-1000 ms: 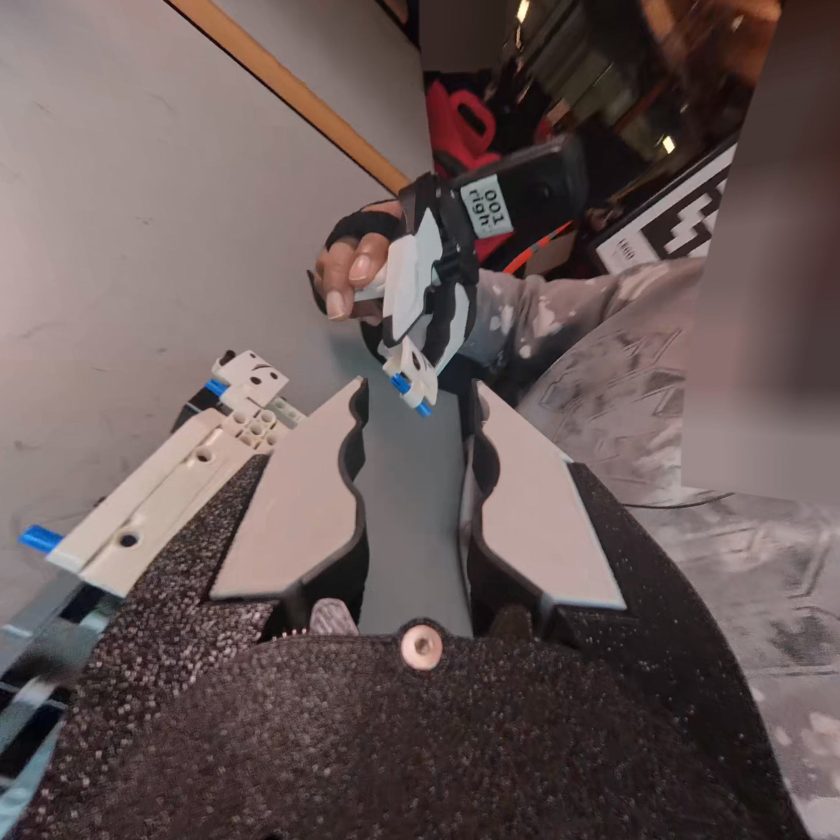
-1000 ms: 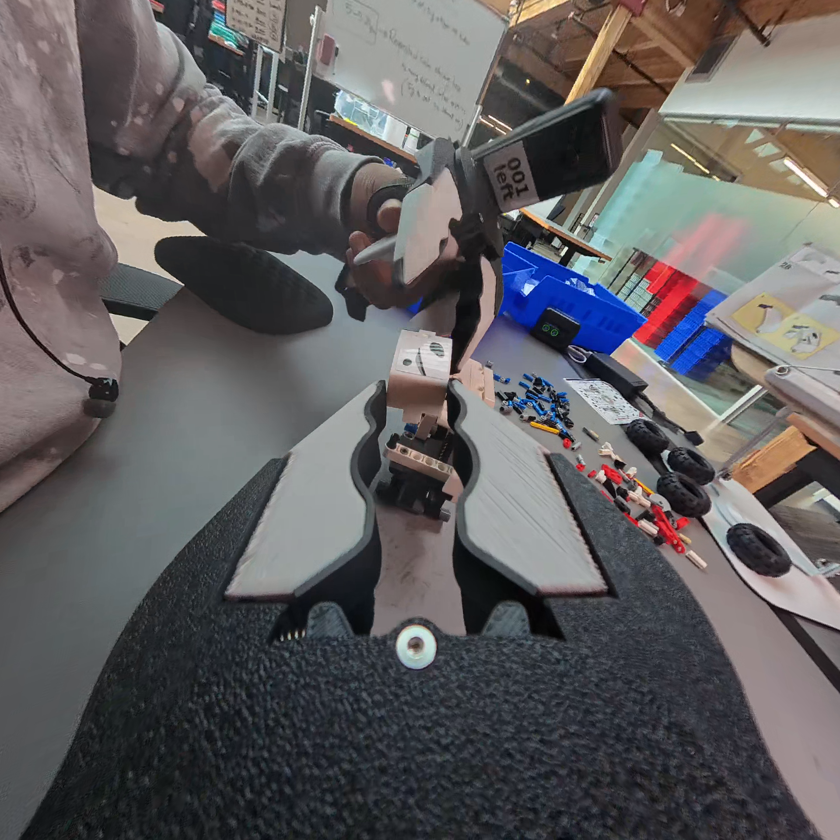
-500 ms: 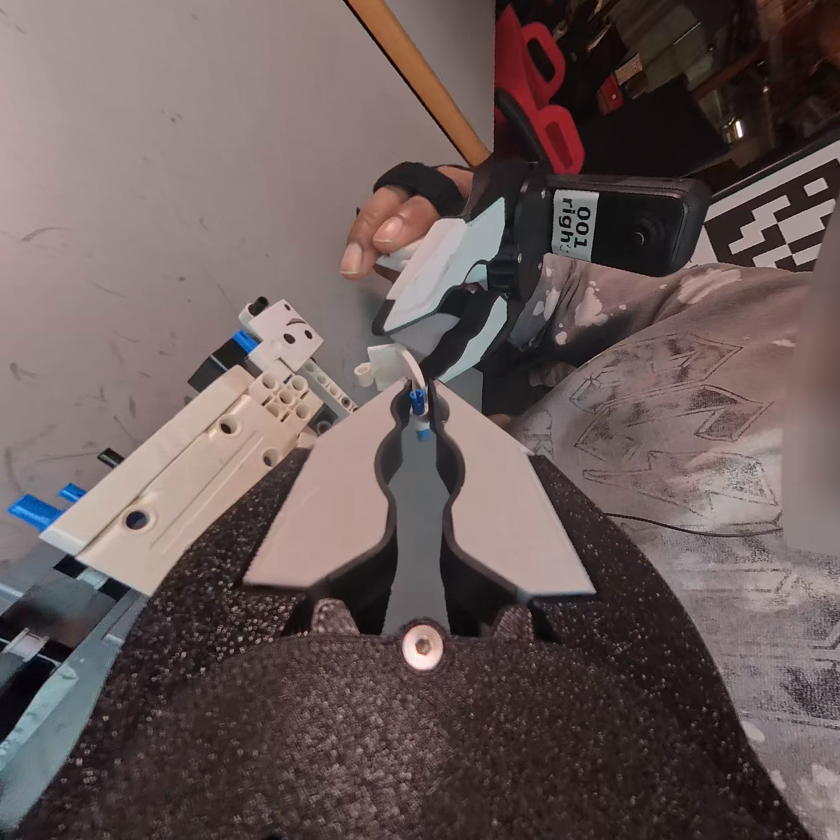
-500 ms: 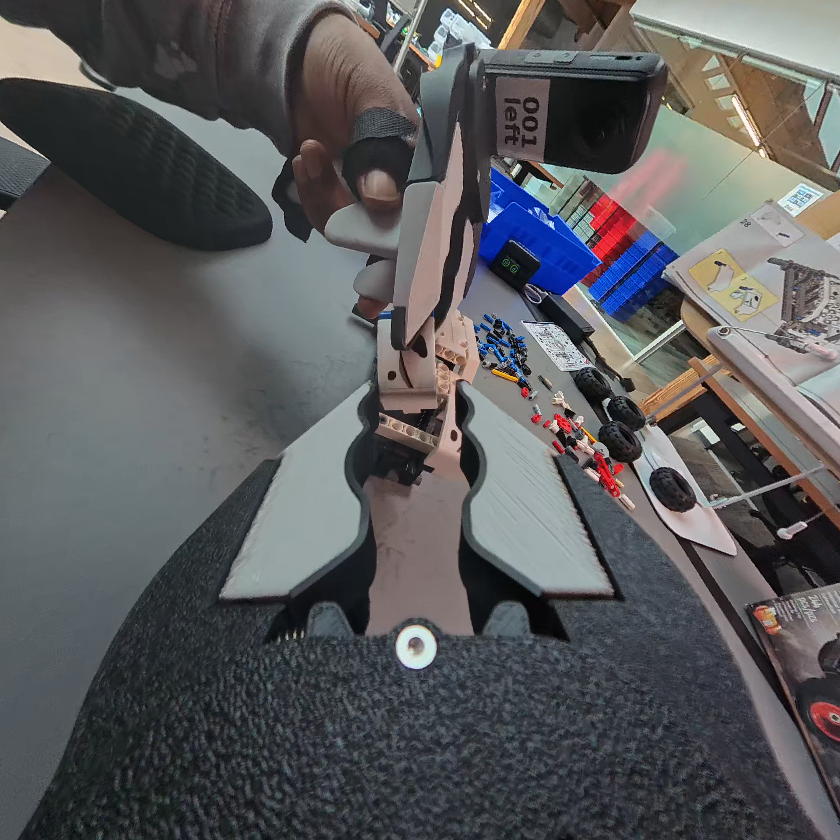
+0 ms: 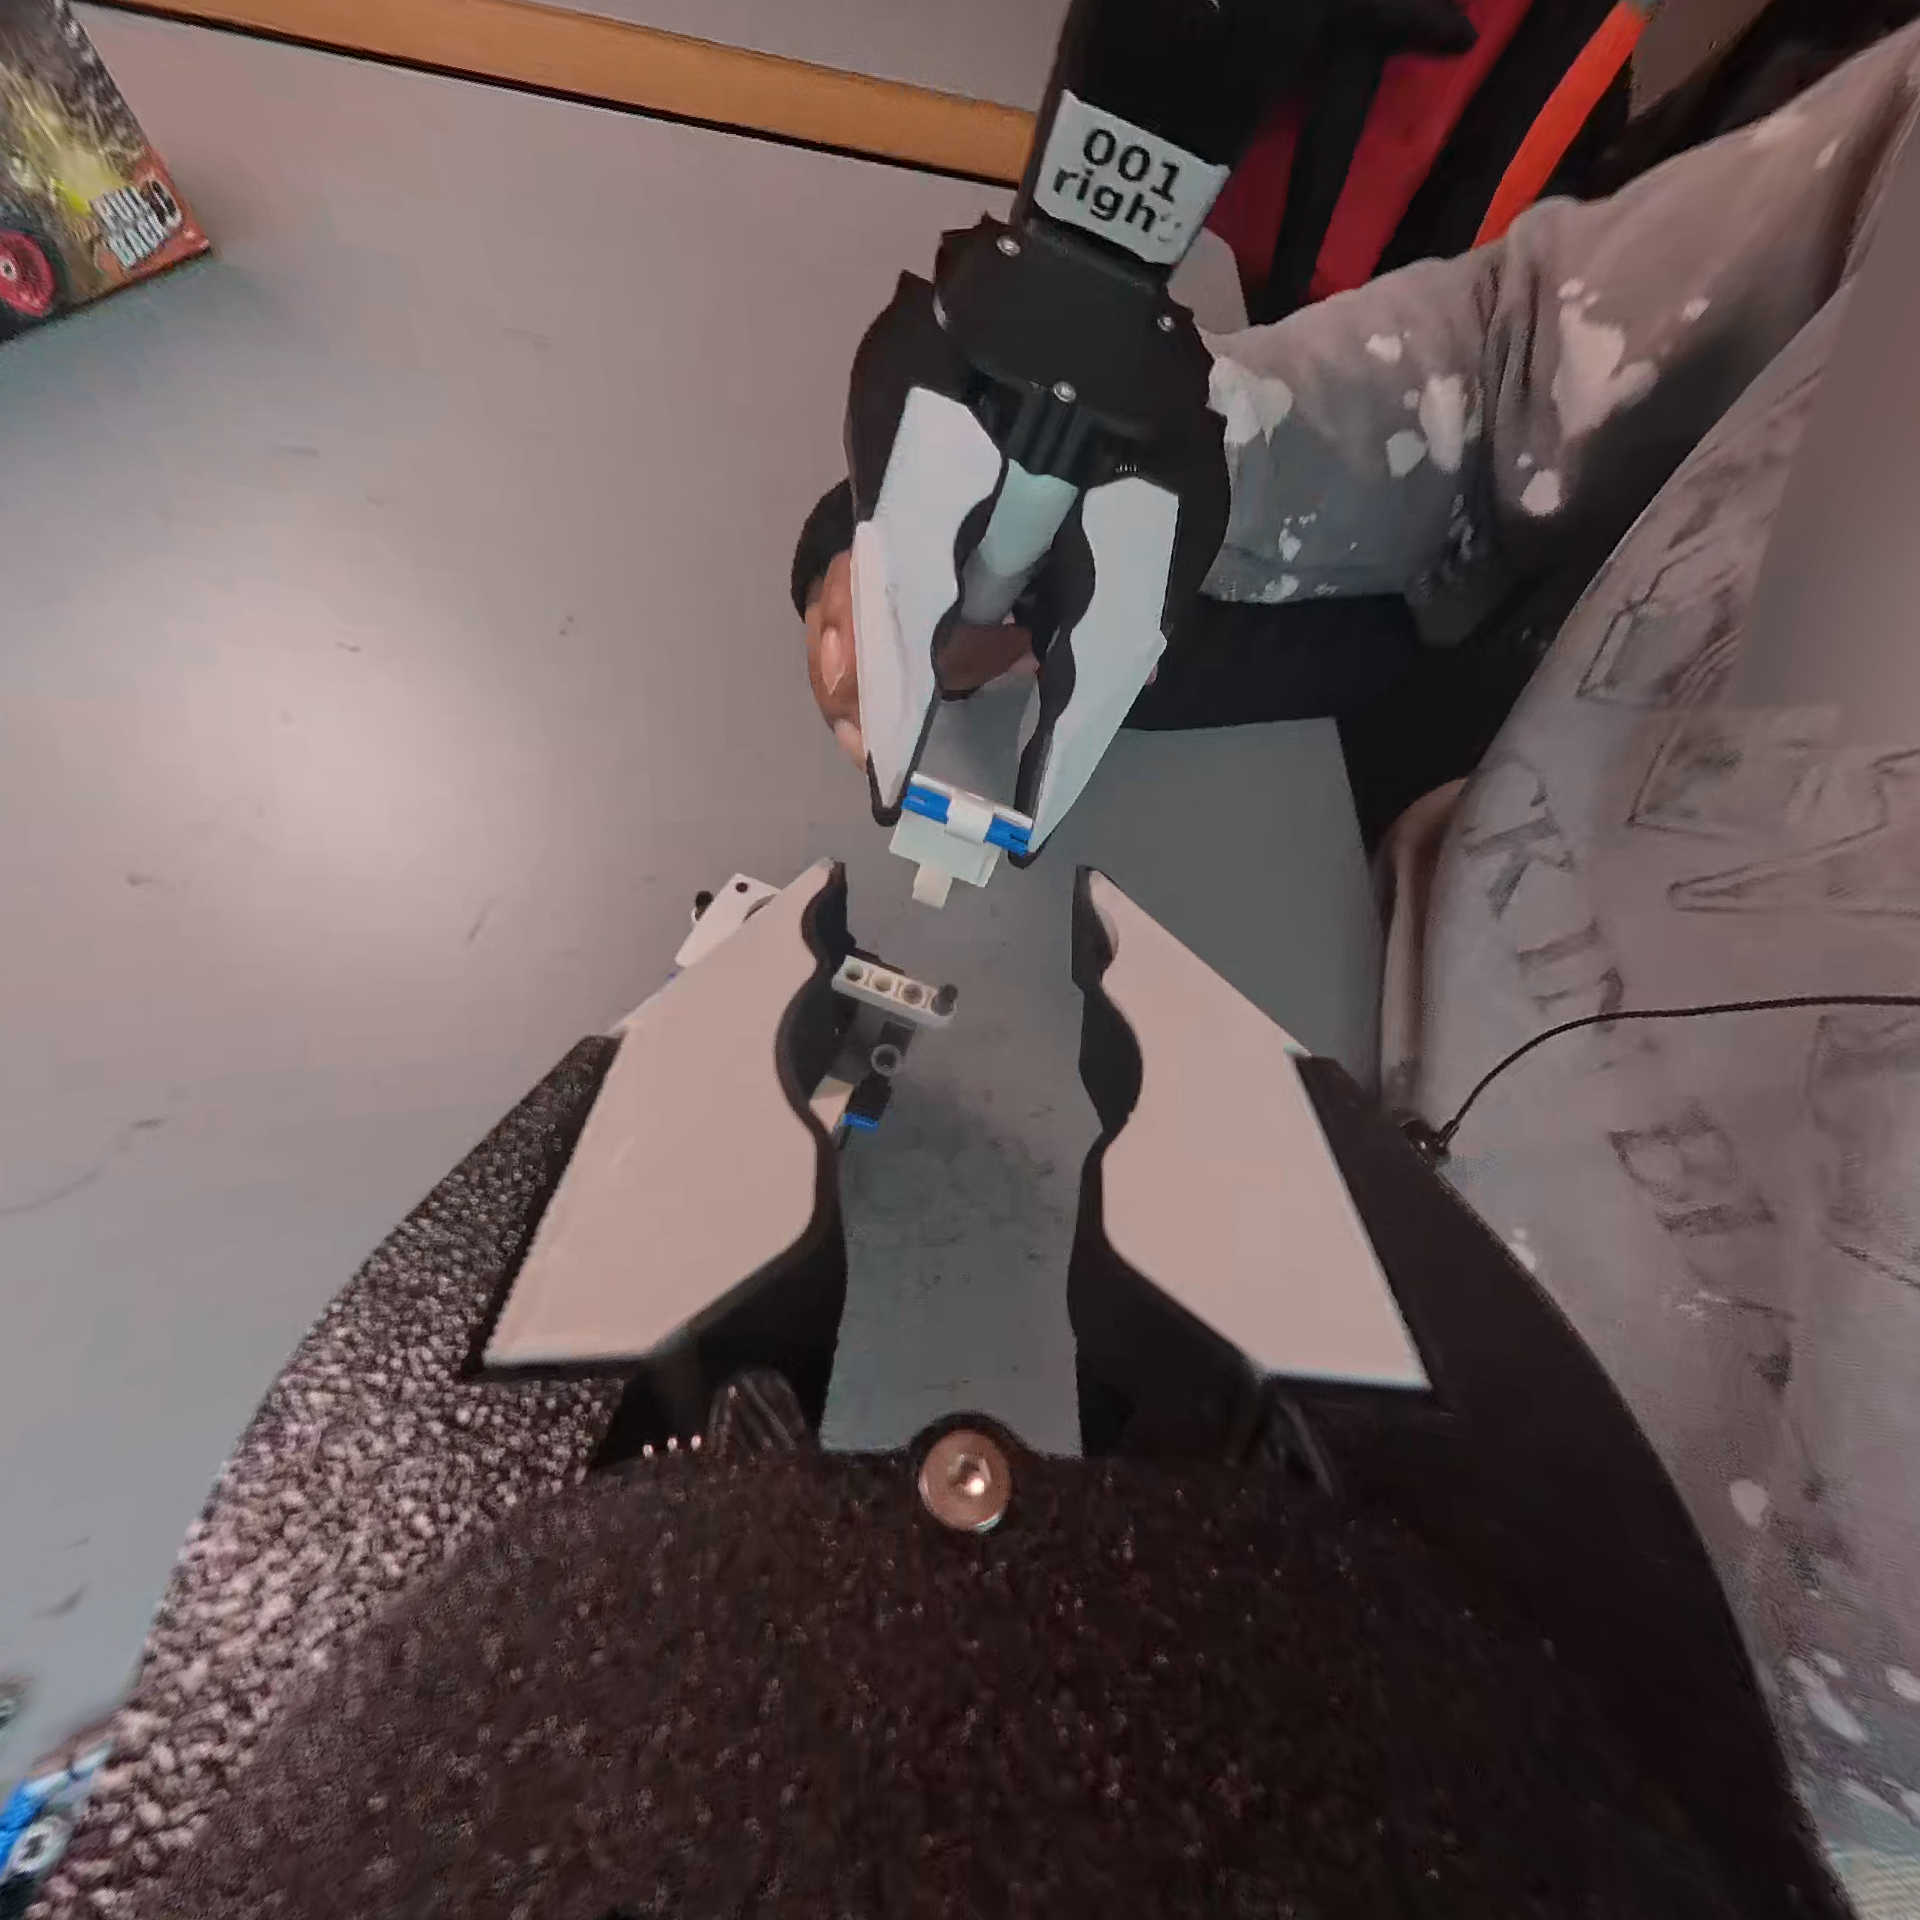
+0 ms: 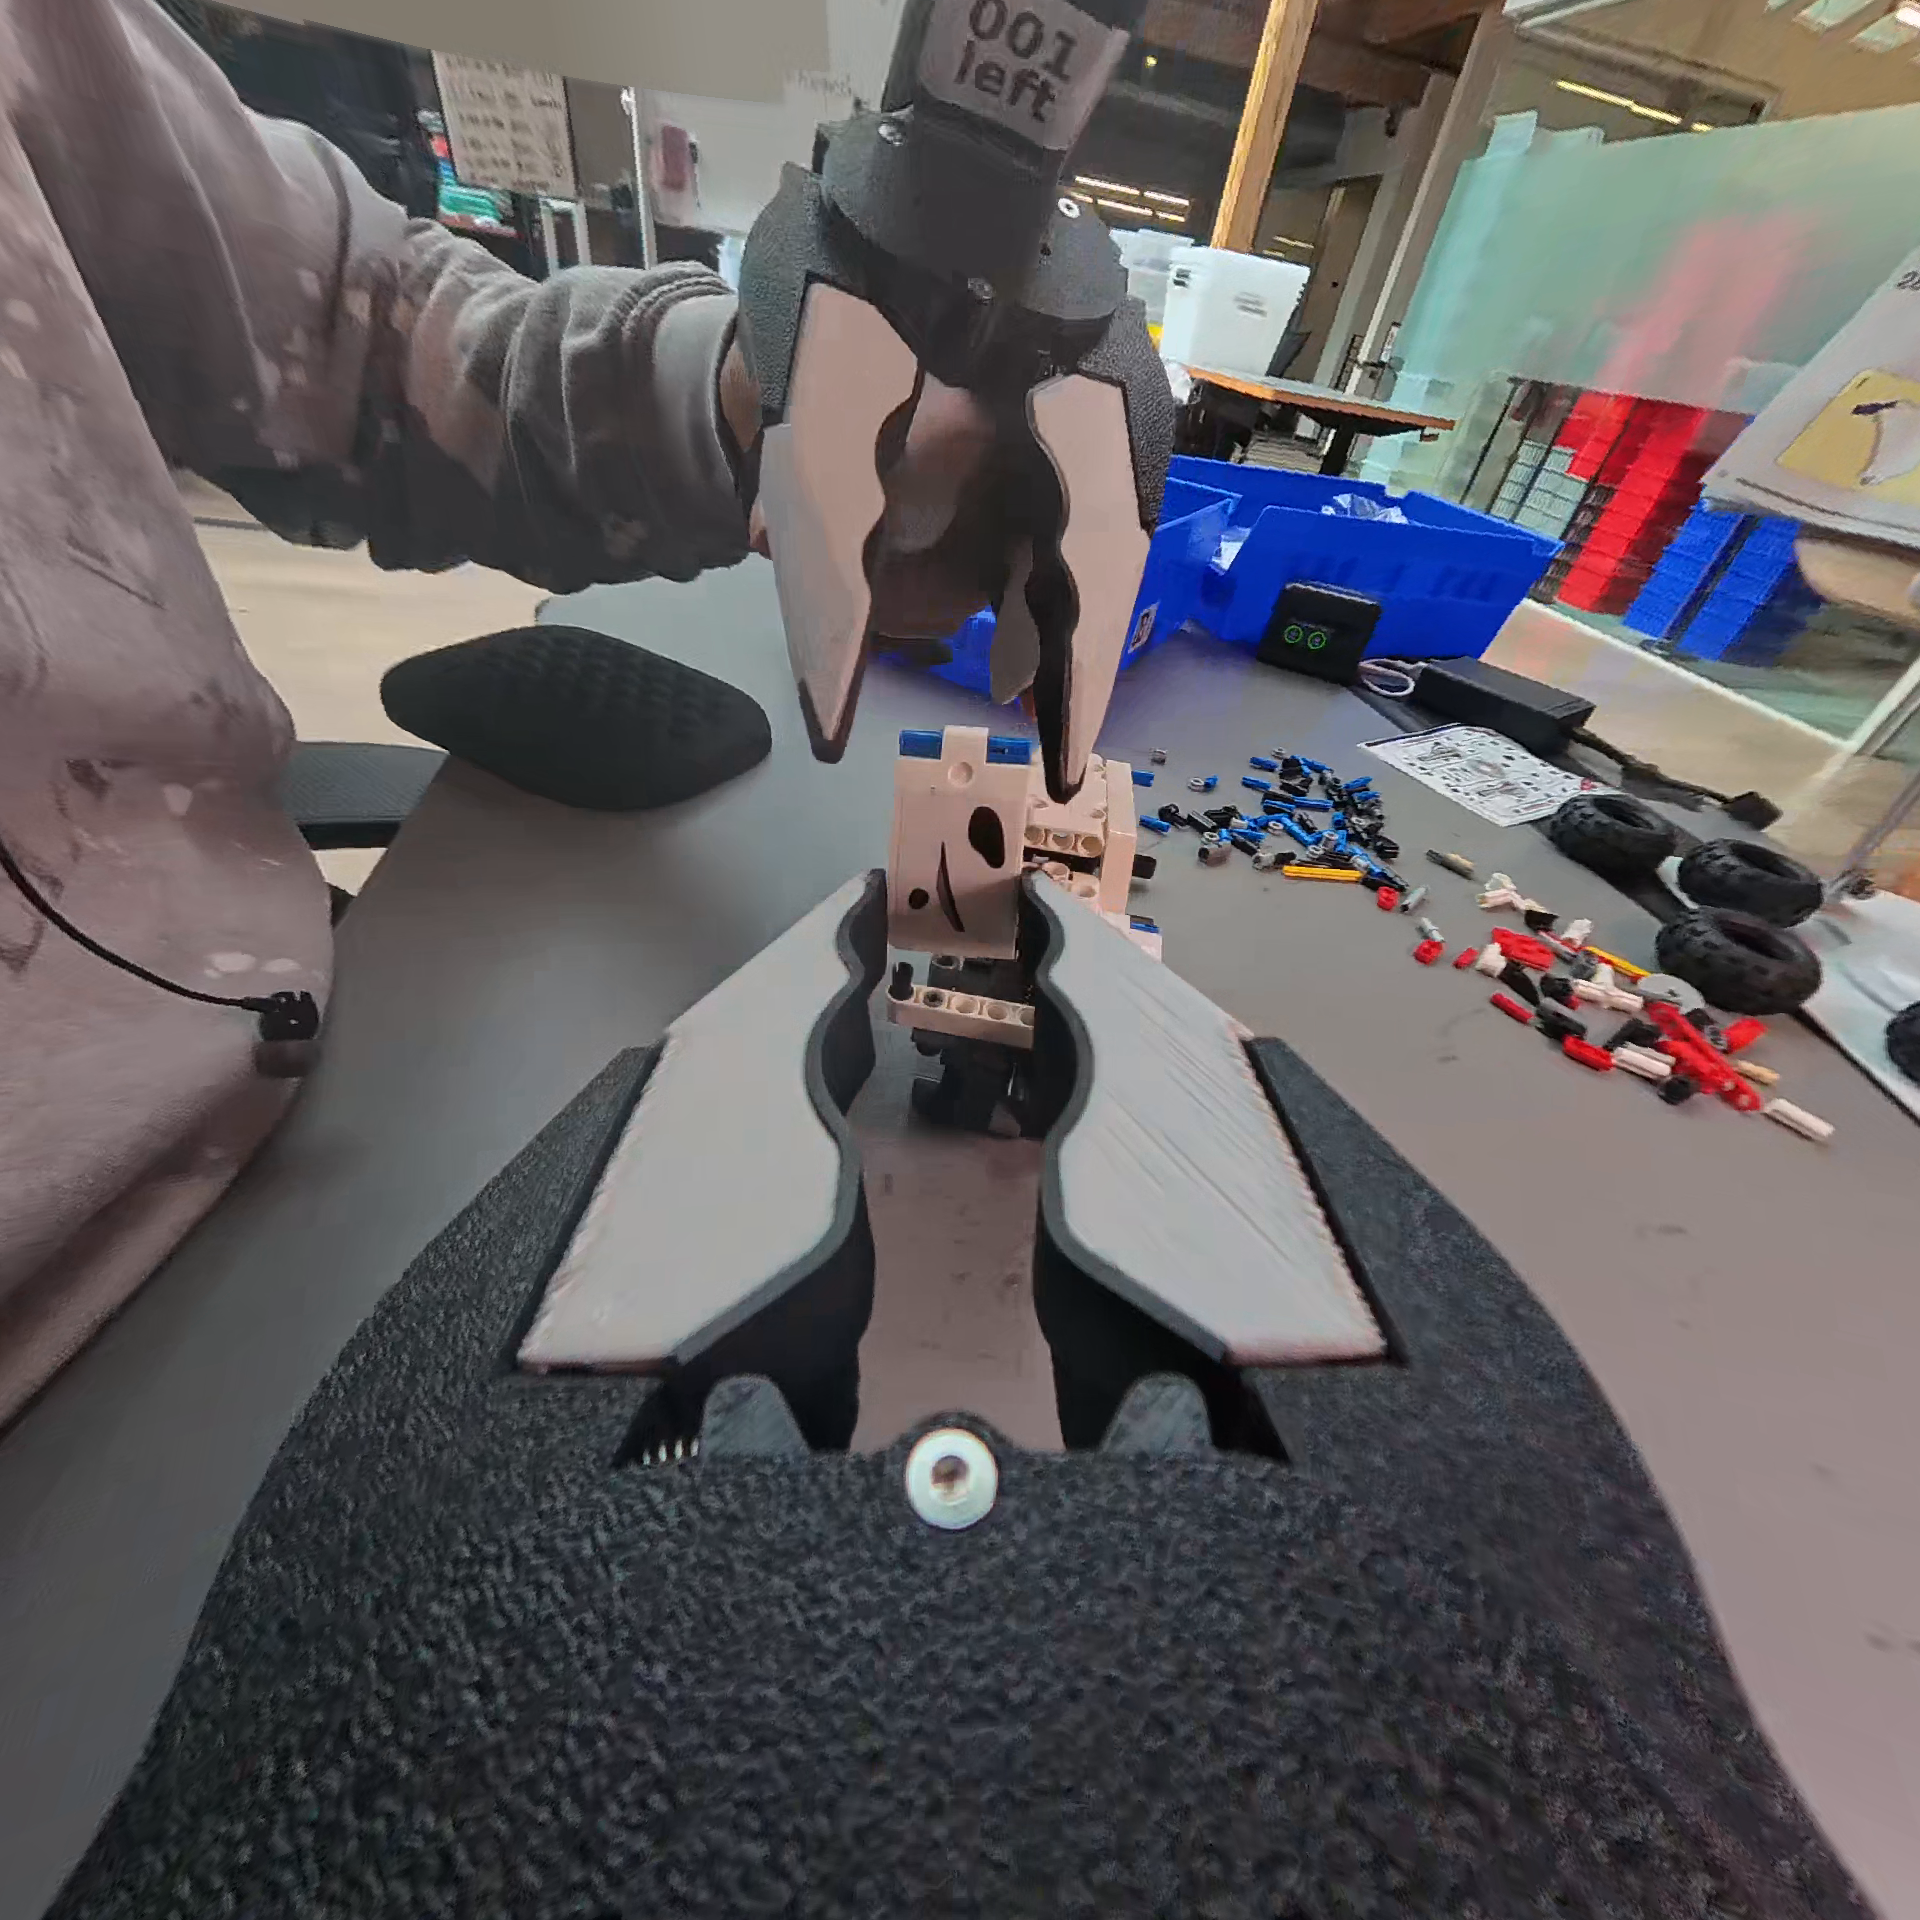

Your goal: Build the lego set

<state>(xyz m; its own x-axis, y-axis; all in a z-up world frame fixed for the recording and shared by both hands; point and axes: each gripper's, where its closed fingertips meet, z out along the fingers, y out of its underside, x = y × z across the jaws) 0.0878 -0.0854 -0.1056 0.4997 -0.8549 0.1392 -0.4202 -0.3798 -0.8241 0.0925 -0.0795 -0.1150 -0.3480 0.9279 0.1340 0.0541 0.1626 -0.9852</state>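
Pinching a small white piece with blue pins (image 5: 957, 826) at its tips, the right gripper (image 5: 961, 821) hangs point-down in the upper centre of the left wrist view, its fingers clamped on the pins' ends. The right wrist view shows that same piece (image 6: 958, 847) as a flat white panel with black markings, held at centre frame in front of the white and black lego assembly (image 6: 1049, 894) standing on the grey table (image 6: 540, 997). Above it the left gripper (image 6: 951, 748) points down with fingers spread apart, gripping nothing. Only this view shows the loose blue, black and red pieces (image 6: 1455, 894) and knobbly black tyres (image 6: 1735, 956) at right.
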